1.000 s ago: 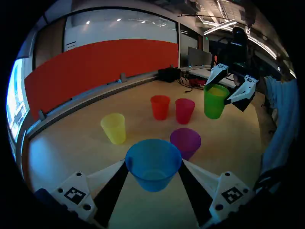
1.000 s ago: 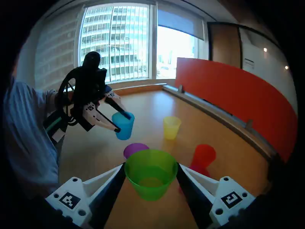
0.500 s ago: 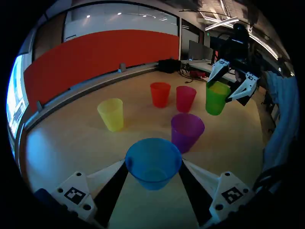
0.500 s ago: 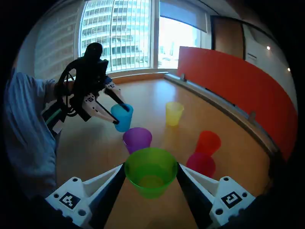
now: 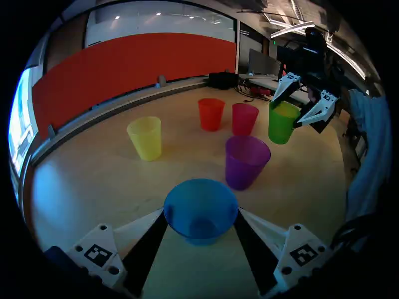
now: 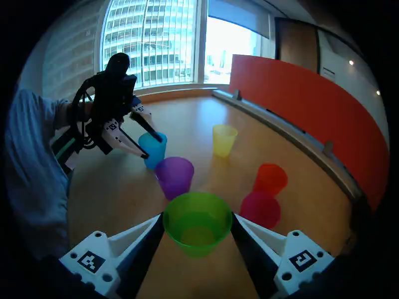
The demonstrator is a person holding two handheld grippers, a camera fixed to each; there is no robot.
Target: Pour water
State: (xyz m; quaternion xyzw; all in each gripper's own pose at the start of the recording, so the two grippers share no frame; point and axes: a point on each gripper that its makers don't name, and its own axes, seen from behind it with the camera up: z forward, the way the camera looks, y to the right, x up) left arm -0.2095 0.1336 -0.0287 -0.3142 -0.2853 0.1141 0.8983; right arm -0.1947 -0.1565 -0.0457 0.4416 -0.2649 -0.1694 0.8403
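Note:
My left gripper (image 5: 201,219) is shut on a blue cup (image 5: 201,210), held above the wooden table (image 5: 90,179); the same blue cup (image 6: 152,149) hangs at the left of the right gripper view, tilted slightly. My right gripper (image 6: 197,231) is shut on a green cup (image 6: 198,222) with a little liquid at its bottom. That green cup (image 5: 282,121) is at the far right of the left gripper view. A purple cup (image 5: 246,161) stands on the table between the two held cups, and the purple cup (image 6: 174,176) sits just beyond the green one.
A yellow cup (image 5: 145,137), an orange cup (image 5: 210,113) and a pink cup (image 5: 244,118) stand on the table; the pink cup (image 6: 260,210) is close to my right gripper. A red wall panel (image 5: 124,70) runs along the far edge. A person's sleeve (image 6: 35,174) is at the left.
Both held cups have come lower and closer to the purple cup. The blue cup now tips a little forward in the left gripper view. Both grips are unchanged.

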